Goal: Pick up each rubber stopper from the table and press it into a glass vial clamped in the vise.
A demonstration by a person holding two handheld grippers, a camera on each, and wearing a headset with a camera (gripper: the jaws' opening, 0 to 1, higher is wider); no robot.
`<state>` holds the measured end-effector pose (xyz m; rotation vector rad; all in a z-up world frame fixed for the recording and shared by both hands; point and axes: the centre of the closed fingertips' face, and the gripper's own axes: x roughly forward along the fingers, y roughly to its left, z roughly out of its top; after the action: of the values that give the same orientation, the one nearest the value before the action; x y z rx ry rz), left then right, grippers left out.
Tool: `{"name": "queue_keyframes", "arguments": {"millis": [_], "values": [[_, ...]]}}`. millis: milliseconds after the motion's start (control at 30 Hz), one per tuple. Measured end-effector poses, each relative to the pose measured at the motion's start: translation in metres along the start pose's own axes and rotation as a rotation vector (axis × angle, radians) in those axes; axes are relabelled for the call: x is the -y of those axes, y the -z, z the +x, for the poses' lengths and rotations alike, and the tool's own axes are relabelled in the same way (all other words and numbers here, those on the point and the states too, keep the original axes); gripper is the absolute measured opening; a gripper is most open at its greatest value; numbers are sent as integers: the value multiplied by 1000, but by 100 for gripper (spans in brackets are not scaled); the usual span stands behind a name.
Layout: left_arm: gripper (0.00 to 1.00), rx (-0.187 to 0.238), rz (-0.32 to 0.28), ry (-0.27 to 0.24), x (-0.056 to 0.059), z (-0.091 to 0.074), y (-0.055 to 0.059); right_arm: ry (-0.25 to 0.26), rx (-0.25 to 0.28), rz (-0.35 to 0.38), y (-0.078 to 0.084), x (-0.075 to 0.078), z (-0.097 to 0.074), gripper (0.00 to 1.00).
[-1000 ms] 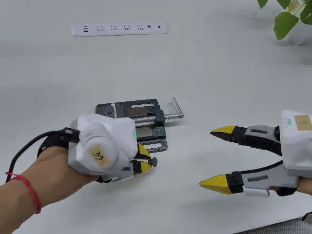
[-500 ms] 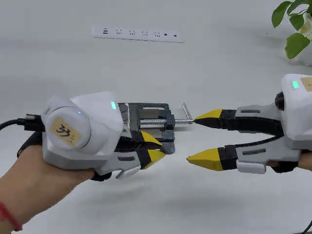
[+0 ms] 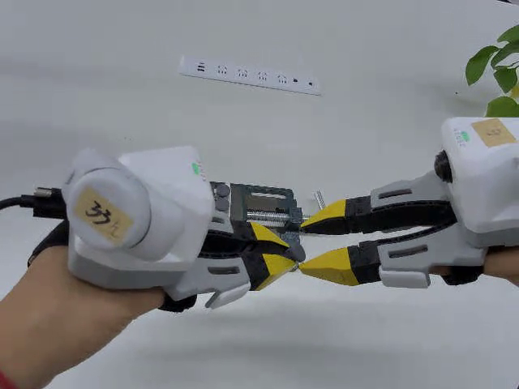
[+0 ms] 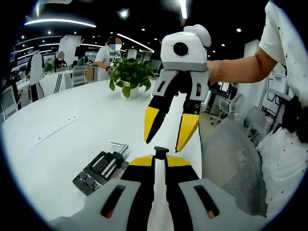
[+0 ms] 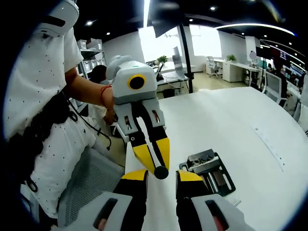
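1. The left gripper (image 3: 286, 252) is clamped on a dark rubber stopper (image 4: 160, 152), above the table (image 3: 381, 130) near its front edge;
2. The right gripper (image 3: 309, 246) faces it, jaws moderately parted, tips flanking the stopper;
3. The vise (image 3: 261, 204) sits on the table just behind them.

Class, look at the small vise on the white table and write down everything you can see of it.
The vise is small and looks like dark grey metal, with a silver screw that ends in a crossbar handle. It lies flat on the white table with its jaws apart. Whether they hold a vial cannot be told. Nothing but the table visibly touches it.
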<state>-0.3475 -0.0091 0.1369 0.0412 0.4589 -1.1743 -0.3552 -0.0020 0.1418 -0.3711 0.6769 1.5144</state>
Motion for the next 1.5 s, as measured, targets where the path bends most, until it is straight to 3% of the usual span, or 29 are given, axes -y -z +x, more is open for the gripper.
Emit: {"name": "queue_keyframes", "arguments": {"millis": [467,1500], "values": [[4,26,-8,-16,-1,-9,-5,-31,-24,-40,-10,-7,5,7],[3,15,-25,-15,-2,-12,-3,-30,-56,-75,-11,-6,5,6]]}}
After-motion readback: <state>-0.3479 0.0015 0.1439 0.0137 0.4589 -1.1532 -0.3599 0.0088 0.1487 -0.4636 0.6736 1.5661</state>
